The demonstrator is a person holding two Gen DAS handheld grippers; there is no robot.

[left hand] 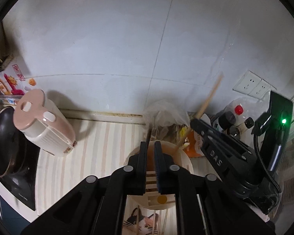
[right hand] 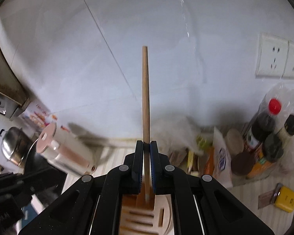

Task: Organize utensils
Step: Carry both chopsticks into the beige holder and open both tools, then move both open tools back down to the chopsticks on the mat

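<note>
Both tongs pinch chopsticks: right tongs (right hand: pixel 146 146) a wooden chopstick (right hand: pixel 145 94), left tongs (left hand: pixel 151 146) a blurred dark chopstick (left hand: pixel 148 135).

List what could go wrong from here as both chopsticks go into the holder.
The right gripper clamps its wooden chopstick low, most of its length sticking out beyond the grip, so it may pivot and miss a slot in the holder. The left gripper is working over the same holder beside the right one, so they could collide. The pink kettle stands nearby.
</note>
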